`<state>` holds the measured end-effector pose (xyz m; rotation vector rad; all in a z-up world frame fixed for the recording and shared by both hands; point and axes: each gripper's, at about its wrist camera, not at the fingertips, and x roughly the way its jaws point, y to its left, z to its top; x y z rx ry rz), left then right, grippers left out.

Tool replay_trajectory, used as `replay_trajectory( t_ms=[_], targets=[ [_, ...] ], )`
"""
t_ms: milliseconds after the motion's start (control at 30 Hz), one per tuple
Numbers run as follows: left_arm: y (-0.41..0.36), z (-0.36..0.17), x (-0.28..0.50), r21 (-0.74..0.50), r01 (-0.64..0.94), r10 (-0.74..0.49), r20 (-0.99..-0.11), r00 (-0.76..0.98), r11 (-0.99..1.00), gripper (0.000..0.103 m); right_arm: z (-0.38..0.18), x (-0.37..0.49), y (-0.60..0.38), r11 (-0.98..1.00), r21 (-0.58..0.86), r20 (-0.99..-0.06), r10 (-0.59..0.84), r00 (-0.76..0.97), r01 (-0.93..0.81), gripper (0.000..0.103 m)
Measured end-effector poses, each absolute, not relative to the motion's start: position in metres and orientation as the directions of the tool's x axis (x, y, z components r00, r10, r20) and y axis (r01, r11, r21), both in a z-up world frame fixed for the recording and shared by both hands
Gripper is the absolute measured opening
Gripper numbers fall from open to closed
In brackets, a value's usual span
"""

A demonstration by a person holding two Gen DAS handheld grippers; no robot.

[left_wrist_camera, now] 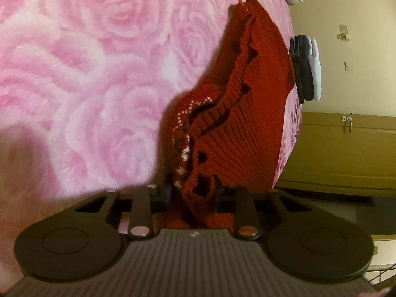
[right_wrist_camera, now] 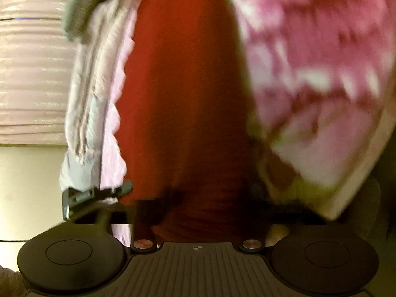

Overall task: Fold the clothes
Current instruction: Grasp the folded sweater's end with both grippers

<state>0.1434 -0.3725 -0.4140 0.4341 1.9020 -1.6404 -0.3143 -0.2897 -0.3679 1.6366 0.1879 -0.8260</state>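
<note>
A red knitted sweater (left_wrist_camera: 237,128) with a white pattern lies bunched on a pink rose-patterned bed cover (left_wrist_camera: 86,74). My left gripper (left_wrist_camera: 193,190) is shut on a folded edge of its ribbed hem, and the fabric rises from between the fingers. The right wrist view is blurred. There the same red sweater (right_wrist_camera: 183,99) fills the middle, and my right gripper (right_wrist_camera: 205,205) is closed on a gathered bunch of it. The fingertips of both grippers are partly hidden by the knit.
A stack of dark and white folded clothes (left_wrist_camera: 305,69) sits at the bed's far edge. Beyond it stands a brown wooden cabinet (left_wrist_camera: 346,153). Pale rumpled bedding (right_wrist_camera: 94,99) and a padded headboard (right_wrist_camera: 32,74) lie left of the right gripper.
</note>
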Motion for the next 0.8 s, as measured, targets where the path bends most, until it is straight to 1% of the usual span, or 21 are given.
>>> replay_trajectory(
  t_ms=[33, 67, 100, 133, 267, 467, 633, 700, 800],
  targets=[
    [-0.374, -0.414, 0.143, -0.784, 0.592, -0.125, -0.616, -0.777, 0.188, 0.019, -0.370, -0.314, -0.289, -0.265, 0.797, -0.603, -0.314, 0.733, 0.543, 0.032],
    [-0.375, -0.414, 0.144, -0.785, 0.591, -0.124, -0.615, -0.778, 0.184, 0.016, -0.371, -0.314, -0.288, -0.274, 0.797, -0.604, -0.311, 0.734, 0.539, 0.024],
    [-0.375, -0.412, 0.143, -0.787, 0.591, -0.125, -0.614, -0.780, 0.176, 0.016, -0.372, -0.313, -0.287, -0.284, 0.797, -0.603, -0.311, 0.735, 0.534, 0.012],
    [-0.375, -0.410, 0.143, -0.789, 0.593, -0.126, -0.612, -0.780, 0.164, 0.015, -0.370, -0.315, -0.286, -0.292, 0.801, -0.597, -0.329, 0.732, 0.522, 0.010],
    [-0.375, -0.394, 0.142, -0.805, 0.577, -0.143, -0.593, -0.792, 0.141, 0.013, -0.352, -0.318, -0.282, -0.297, 0.819, -0.574, -0.378, 0.727, 0.492, 0.010],
    [-0.393, -0.342, 0.134, -0.858, 0.503, -0.211, -0.514, -0.832, 0.105, 0.013, -0.313, -0.330, -0.295, -0.278, 0.854, -0.520, -0.457, 0.722, 0.440, 0.009],
    [-0.443, -0.300, 0.118, -0.891, 0.451, -0.266, -0.447, -0.854, 0.050, 0.013, -0.284, -0.354, -0.339, -0.244, 0.905, -0.426, -0.535, 0.730, 0.349, 0.009],
    [-0.470, -0.288, 0.106, -0.899, 0.436, -0.278, -0.428, -0.860, 0.035, 0.013, -0.279, -0.366, -0.367, -0.259, 0.914, -0.406, -0.565, 0.718, 0.313, 0.009],
    [-0.517, -0.293, 0.086, -0.903, 0.423, -0.280, -0.428, -0.859, 0.081, 0.013, -0.281, -0.386, -0.415, -0.302, 0.914, -0.403, -0.601, 0.690, 0.271, 0.010]
  ],
)
